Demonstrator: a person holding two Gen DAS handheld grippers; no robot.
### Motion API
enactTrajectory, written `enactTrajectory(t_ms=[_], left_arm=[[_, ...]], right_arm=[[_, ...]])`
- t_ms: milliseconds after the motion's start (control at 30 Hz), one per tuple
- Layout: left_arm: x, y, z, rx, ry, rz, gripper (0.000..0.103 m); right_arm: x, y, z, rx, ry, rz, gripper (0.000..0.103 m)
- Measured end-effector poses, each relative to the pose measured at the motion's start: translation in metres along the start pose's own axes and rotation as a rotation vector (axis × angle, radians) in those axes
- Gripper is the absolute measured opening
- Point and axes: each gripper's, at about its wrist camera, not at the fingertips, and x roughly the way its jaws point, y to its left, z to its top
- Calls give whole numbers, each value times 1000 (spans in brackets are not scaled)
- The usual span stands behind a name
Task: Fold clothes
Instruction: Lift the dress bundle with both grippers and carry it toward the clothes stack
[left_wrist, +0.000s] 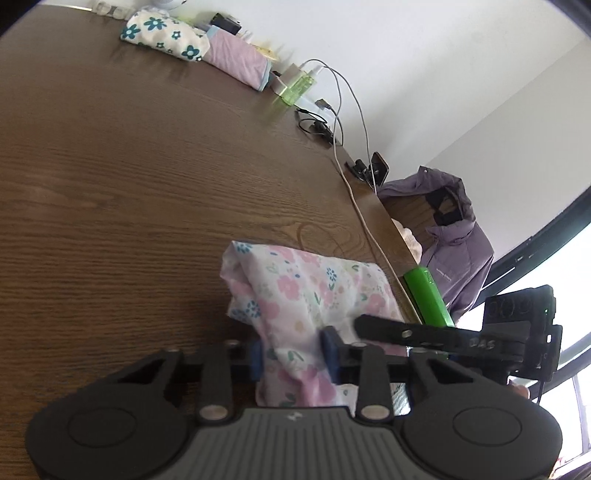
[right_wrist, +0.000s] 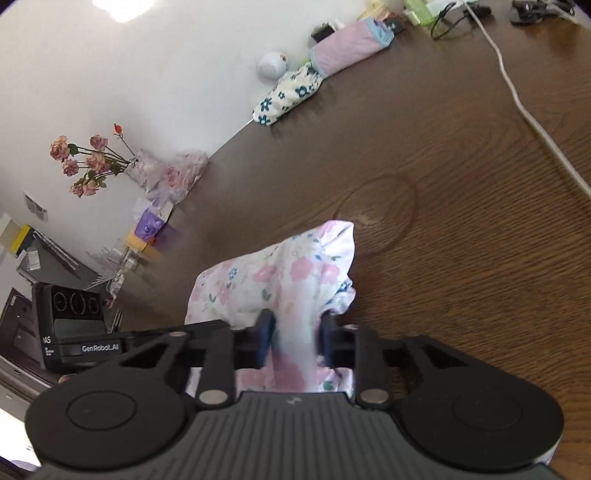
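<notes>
Now both grippers grip the same pink floral garment (left_wrist: 306, 291) near the close edge of the dark wooden table (left_wrist: 129, 184). On the left gripper (left_wrist: 293, 354), the blue pads (left_wrist: 255, 360) press a bunched fold of the cloth between them. Likewise, the right gripper (right_wrist: 293, 338) pinches a narrow ridge of the fabric, the rest draped forward onto the tabletop. Farther back, by the wall, lies a folded blue-flowered cloth (left_wrist: 166, 35) beside a folded pink one (left_wrist: 236, 59).

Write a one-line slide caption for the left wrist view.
Left claw pinches the pink floral garment on the wooden table.
</notes>
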Motion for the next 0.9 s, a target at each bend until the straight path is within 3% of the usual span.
enactTrajectory(t_ms=[67, 200, 267, 300, 367, 400, 433, 633, 800, 900], left_arm=[[-1, 6, 1, -19, 6, -29, 24], [-7, 18, 1, -62, 6, -76, 40], [-7, 21, 2, -75, 8, -106, 47], [-6, 22, 3, -83, 11, -113, 46], [0, 25, 6, -98, 20, -116, 30], [2, 28, 7, -107, 27, -121, 27], [3, 32, 8, -123, 30, -125, 23], [-14, 36, 31, -186, -8, -217, 16], [-35, 30, 101, -118, -47, -250, 16], [-45, 28, 156, -33, -90, -215, 16]], right_arm=[[0, -9, 4, 51, 4, 39, 19], [-11, -21, 10, 110, 3, 80, 49], [-12, -17, 12, 84, 11, 65, 53], [-8, -14, 13, 70, 21, 68, 53], [-1, -11, 14, 56, 45, 79, 44], [5, -13, 13, 70, 57, 84, 28], [9, -17, 13, 99, 62, 99, 21], [11, -20, 28, 213, 52, 233, 14], [18, 3, 87, 206, 34, 327, 14], [35, 20, 139, 163, 7, 339, 14]])
